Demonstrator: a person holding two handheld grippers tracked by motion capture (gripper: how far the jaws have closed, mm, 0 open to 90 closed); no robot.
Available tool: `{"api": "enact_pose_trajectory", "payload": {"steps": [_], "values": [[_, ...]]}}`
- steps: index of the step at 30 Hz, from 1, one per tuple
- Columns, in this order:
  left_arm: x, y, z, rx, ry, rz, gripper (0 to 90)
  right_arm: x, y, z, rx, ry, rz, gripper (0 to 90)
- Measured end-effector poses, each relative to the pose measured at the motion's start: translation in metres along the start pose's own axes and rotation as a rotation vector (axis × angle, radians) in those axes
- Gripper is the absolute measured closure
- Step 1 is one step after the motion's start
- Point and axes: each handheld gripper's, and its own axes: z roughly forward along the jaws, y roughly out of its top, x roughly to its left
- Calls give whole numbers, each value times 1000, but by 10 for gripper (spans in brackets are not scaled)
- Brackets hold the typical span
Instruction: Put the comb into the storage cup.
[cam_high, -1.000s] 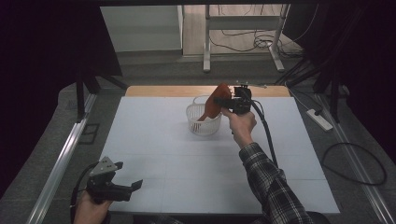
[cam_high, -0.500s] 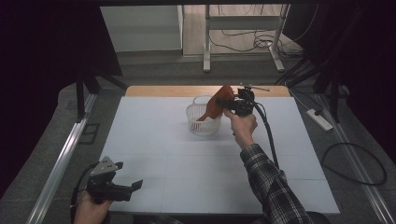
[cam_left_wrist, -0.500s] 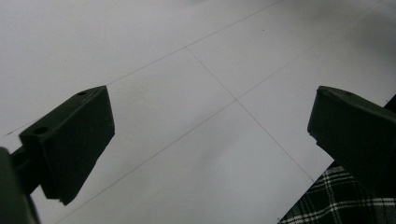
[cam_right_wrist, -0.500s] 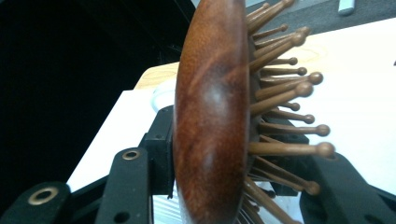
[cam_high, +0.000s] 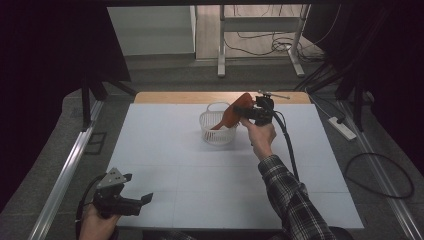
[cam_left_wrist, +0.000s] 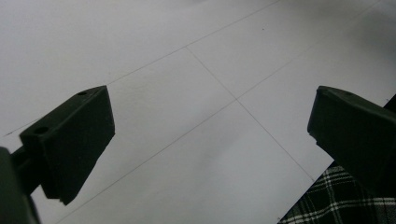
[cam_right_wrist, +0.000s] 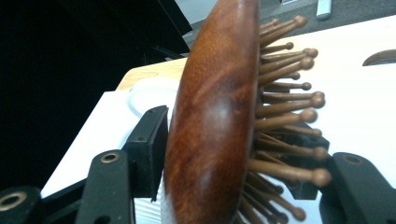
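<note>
A reddish wooden hairbrush (cam_high: 234, 113) leans with its handle down in a white slatted basket (cam_high: 207, 131) at the far middle of the table. Its head sticks up to the right, between the jaws of my right gripper (cam_high: 247, 111). In the right gripper view the brush (cam_right_wrist: 210, 116) stands edge-on, its smooth back toward the left pad and its bristles toward the right pad. These jaws have just been opening and no longer squeeze the brush. My left gripper (cam_high: 138, 188) rests open over the white mat at the near left, its jaws (cam_left_wrist: 210, 135) wide apart with nothing between them.
A white mat (cam_high: 175, 165) with thin grid lines covers the table, and a wooden strip (cam_high: 170, 97) shows at its far edge. The person's plaid sleeve (cam_high: 292, 200) reaches in from the bottom right, trailing a black cable (cam_high: 289, 150). A metal rail (cam_high: 65, 175) runs along the left side.
The right hand and the brush have edged slightly right and down at the basket. The left gripper has kept still.
</note>
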Motion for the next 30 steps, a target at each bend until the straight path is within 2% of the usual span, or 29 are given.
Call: {"api": "enact_pose_trajectory", "payload": {"steps": [15, 22, 30], "values": [[0, 0, 0, 2, 2, 1, 13, 0, 0, 0, 26, -29, -39, 285], [0, 0, 0, 2, 2, 2, 13, 1, 1, -2, 29, -49, -83, 206], [0, 0, 0, 2, 3, 2, 12, 1, 2, -5, 39, -70, -125, 175]]}}
